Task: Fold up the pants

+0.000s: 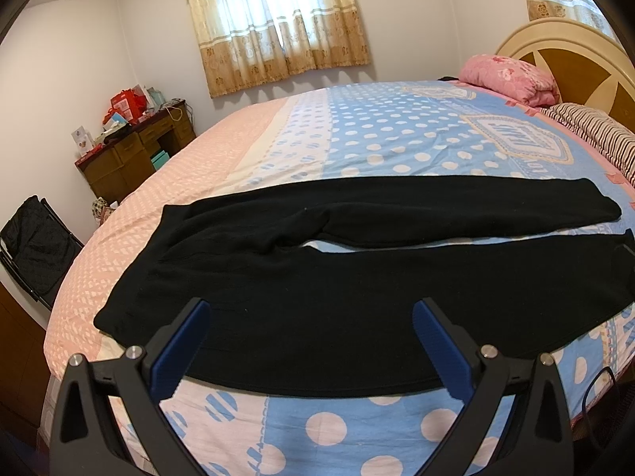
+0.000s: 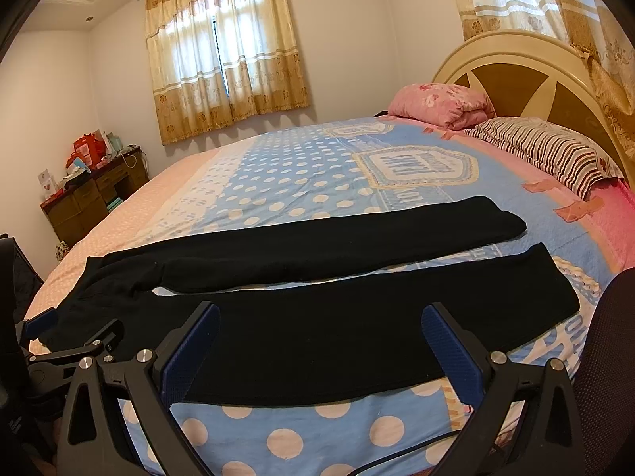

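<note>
Black pants (image 1: 357, 297) lie flat and unfolded across the bed (image 1: 377, 135), waist at the left, both legs stretched to the right with a narrow gap between them. They also show in the right wrist view (image 2: 337, 317). My left gripper (image 1: 311, 309) is open and empty, hovering over the near leg close to the bed's front edge. My right gripper (image 2: 319, 313) is open and empty, over the near leg further right. The left gripper (image 2: 75, 327) shows at the lower left of the right wrist view, near the waist end.
The bed has a blue polka-dot and pink sheet. A pink pillow (image 2: 440, 105) and a striped pillow (image 2: 547, 150) lie by the headboard (image 2: 516, 71). A cluttered wooden desk (image 1: 135, 150) stands at the far left wall. A black cable (image 1: 595, 396) hangs at the bed's near right edge.
</note>
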Demonstrator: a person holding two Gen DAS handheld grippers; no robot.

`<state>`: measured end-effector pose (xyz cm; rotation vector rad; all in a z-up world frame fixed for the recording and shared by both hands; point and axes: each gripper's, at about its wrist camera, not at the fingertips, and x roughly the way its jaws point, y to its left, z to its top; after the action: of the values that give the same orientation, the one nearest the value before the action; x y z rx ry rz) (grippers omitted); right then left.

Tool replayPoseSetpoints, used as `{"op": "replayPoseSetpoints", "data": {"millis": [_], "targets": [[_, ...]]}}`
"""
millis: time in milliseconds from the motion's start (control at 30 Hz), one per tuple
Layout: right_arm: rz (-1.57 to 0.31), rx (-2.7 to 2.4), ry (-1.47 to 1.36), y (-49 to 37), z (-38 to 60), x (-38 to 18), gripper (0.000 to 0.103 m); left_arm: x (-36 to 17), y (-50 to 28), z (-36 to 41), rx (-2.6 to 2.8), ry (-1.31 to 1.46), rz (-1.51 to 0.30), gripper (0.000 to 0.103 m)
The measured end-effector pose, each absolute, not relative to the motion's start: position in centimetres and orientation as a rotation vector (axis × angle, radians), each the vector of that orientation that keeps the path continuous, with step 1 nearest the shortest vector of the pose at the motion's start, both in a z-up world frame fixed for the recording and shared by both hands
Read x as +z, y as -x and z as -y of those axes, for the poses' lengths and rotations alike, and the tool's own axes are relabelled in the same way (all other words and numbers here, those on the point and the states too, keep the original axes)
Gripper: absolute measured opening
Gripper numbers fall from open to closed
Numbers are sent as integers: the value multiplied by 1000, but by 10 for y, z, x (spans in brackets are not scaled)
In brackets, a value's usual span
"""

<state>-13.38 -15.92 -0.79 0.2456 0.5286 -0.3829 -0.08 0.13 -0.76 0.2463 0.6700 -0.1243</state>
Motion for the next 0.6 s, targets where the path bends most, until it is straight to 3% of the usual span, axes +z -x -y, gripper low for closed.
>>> {"op": "replayPoseSetpoints", "data": {"millis": [600], "targets": [[-531,-379,-241,131,159,-10,102,-8,-1,-2,-123,-243,-676,103]]}}
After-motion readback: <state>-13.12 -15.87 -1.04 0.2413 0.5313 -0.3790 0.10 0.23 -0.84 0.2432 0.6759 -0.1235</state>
